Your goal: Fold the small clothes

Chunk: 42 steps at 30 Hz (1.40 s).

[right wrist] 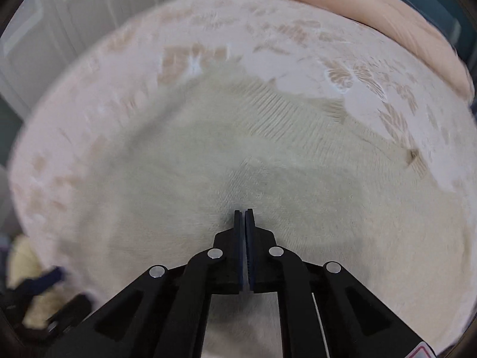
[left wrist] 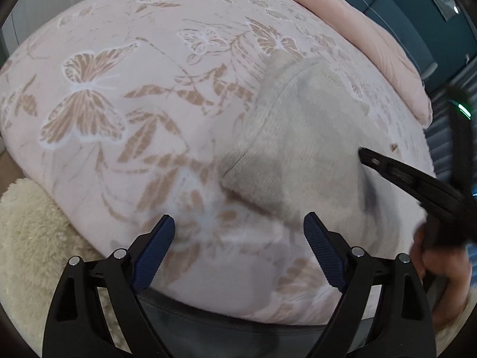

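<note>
A cream knitted garment (left wrist: 298, 137) lies folded on the pink butterfly-print bedsheet (left wrist: 119, 59). My left gripper (left wrist: 238, 217) is open wide just above the sheet, by the garment's near edge, and nothing is between its blue pads. My right gripper (left wrist: 362, 152) comes in from the right, its tips on the garment's right part. In the right wrist view the right gripper (right wrist: 244, 211) is shut, pads together, with the tips pressing into the knit (right wrist: 208, 164). I cannot tell whether any fabric is pinched.
A folded peach duvet (left wrist: 387, 44) lies along the far right of the bed. A fluffy cream blanket (left wrist: 26, 232) sits at the near left edge. A hand (left wrist: 441, 268) holds the right gripper at the lower right. Dark teal furniture (left wrist: 417, 15) stands behind the bed.
</note>
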### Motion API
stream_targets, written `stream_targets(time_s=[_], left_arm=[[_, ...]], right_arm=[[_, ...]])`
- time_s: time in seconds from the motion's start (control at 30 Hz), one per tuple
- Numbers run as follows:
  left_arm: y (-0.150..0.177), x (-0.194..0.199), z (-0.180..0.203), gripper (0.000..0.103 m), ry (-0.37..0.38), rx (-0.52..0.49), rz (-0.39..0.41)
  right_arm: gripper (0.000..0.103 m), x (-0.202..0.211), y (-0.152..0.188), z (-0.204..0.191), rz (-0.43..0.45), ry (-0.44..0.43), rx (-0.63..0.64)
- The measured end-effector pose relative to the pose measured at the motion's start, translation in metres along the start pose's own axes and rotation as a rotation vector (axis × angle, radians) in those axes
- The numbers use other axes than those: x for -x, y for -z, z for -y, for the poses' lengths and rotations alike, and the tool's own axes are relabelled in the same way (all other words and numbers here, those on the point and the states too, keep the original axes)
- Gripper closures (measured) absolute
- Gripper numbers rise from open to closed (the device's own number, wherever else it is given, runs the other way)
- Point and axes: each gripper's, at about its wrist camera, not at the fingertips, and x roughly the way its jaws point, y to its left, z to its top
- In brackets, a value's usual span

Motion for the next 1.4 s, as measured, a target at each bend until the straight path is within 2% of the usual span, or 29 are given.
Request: stream_targets(time_s=[0.1,0.17,0.33,0.4,0.47,0.53,0.6,0.7,0.9,1.03,1.1,1.17,1.2,1.3,1.4], left_arm=[[-0.009,-0.010,0.000,0.015,0.039,0.058,-0.020],[-0.016,-0.018,0.004,0.013,0.027,0.081,-0.020],[-0.027,-0.026,0.018,0.014,0.002,0.080,-0.009],[-0.029,-0.027,0.028,0.029,0.003,0.052,-0.020],[-0.030,-0.029,0.037,0.034,-0.041,0.026,-0.030],[-0.029,-0.028,0.043,0.045,-0.051,0.014,-0.030],[-0.029,-0.027,0.047,0.062,-0.060,0.007,-0.037],[-0.030,-0.021,0.057,0.079,-0.080,-0.026,-0.039],[-0.032,0.005,0.088,0.088,-0.091,-0.120,0.023],[-0.031,0.034,0.132,0.090,-0.044,-0.207,0.090],[-0.028,0.048,0.165,0.091,-0.019,-0.275,0.126],[-0.019,0.060,0.200,0.091,0.018,-0.341,0.151],[-0.015,0.063,0.215,0.092,0.036,-0.373,0.157],[0.006,0.065,0.265,0.093,0.090,-0.470,0.156],[0.035,0.050,0.308,0.093,0.130,-0.554,0.115]], right_arm=[[0.096,0.026,0.020,0.036,0.053,-0.055,-0.173],[0.096,0.038,0.043,0.061,0.068,-0.059,-0.272],[0.095,0.054,0.090,0.096,0.063,-0.020,-0.357],[0.094,0.058,0.100,0.108,0.071,-0.005,-0.382],[0.093,0.057,0.107,0.117,0.070,-0.020,-0.412],[0.091,0.049,0.111,0.120,0.052,-0.025,-0.413],[0.091,0.036,0.118,0.119,0.024,-0.015,-0.399],[0.091,0.027,0.125,0.115,0.033,-0.008,-0.380],[0.091,0.027,0.130,0.117,0.064,-0.030,-0.375],[0.091,0.030,0.135,0.126,0.087,-0.089,-0.421],[0.090,0.042,0.140,0.135,0.133,-0.118,-0.474],[0.081,0.054,0.147,0.145,0.185,-0.104,-0.507],[0.075,0.061,0.151,0.151,0.207,-0.095,-0.520],[0.074,0.082,0.168,0.179,0.251,-0.093,-0.589],[0.072,0.107,0.191,0.213,0.284,-0.079,-0.657]])
